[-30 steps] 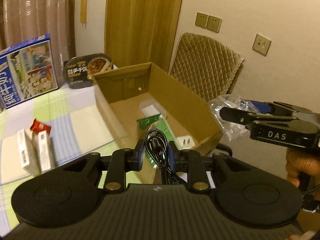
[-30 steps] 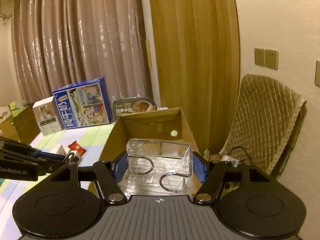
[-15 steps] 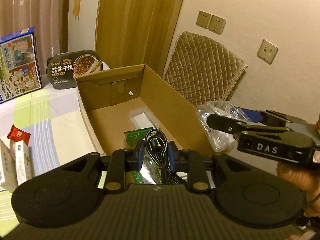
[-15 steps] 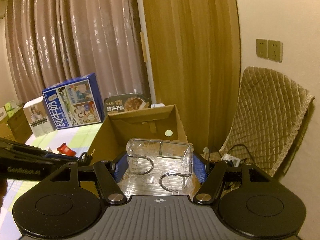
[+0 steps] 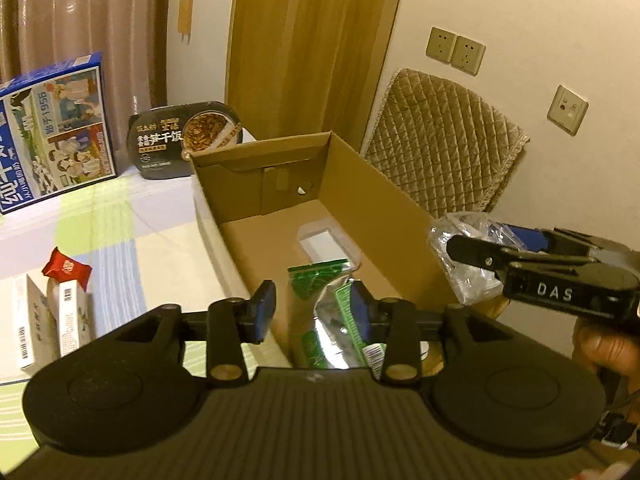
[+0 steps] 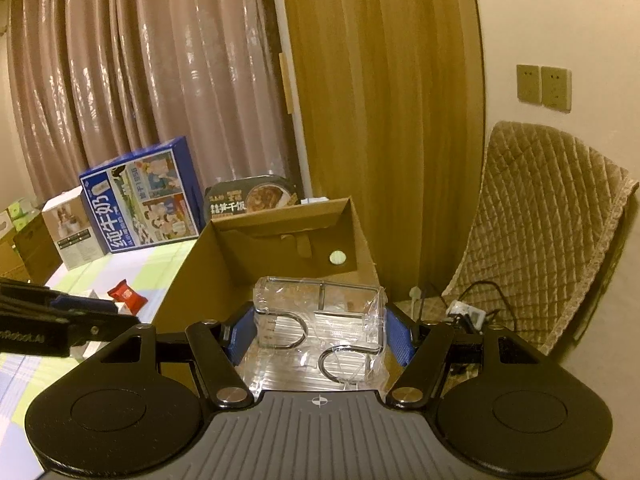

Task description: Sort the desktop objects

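Opening my left tongs [image 5: 312, 304] empty over the cardboard box [image 5: 400, 216], I fear the right tongs [image 6: 320, 334], gripping the clear packet [image 6: 320, 320] seemingly beyond the rim, drop it outside.

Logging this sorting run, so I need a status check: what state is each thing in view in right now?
Brown cardboard box: open-topped, partly filled.
Left gripper: jaws opening, nothing between them.
Right gripper: shut on the clear plastic pack of metal hooks.
Green foil packets: lying in the box.
Red snack packet: on the table, outside the box.
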A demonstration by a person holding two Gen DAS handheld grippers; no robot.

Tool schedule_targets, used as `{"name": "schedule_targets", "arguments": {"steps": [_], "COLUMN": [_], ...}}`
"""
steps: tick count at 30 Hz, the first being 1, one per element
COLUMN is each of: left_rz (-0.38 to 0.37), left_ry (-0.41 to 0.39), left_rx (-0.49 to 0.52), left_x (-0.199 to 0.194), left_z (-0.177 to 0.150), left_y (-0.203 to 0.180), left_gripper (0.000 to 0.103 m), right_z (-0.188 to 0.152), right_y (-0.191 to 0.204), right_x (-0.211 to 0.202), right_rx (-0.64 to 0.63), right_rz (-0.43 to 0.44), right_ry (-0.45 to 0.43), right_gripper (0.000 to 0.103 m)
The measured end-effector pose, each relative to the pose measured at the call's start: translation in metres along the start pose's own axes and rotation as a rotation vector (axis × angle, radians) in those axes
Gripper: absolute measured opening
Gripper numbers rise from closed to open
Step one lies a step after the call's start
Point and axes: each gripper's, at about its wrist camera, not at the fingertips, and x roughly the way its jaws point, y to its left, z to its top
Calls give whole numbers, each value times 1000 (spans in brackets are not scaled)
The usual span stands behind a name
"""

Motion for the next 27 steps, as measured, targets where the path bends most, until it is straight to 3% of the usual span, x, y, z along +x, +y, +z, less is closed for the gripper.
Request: {"name": "schedule_targets", "arguments": {"steps": [6,8,12,16,27], "left_rz": [14,25,83,110,158], "left_ry": [-6,-3,-19,-23,-26], "left_rx": [-18,-17,22,36,-2], "left_x": [-7,-10,-18,-28,-73], "left_z": [-9,-12,-20,-29,-59], "left_y": [7,9,9,10,25], "left_gripper": [44,49,71,79,89], "right_z": [4,4,4,0,-8], "right_y": [6,8,11,19,67], "right_x": [10,12,8,1,-31], "right_rx": [-23,-24,-20,-23,-49], "right_rz": [2,-10,-1,5,39], "right_ry": [-4,-1,13,42,88], "right_gripper": [65,82,82,83,90]}}
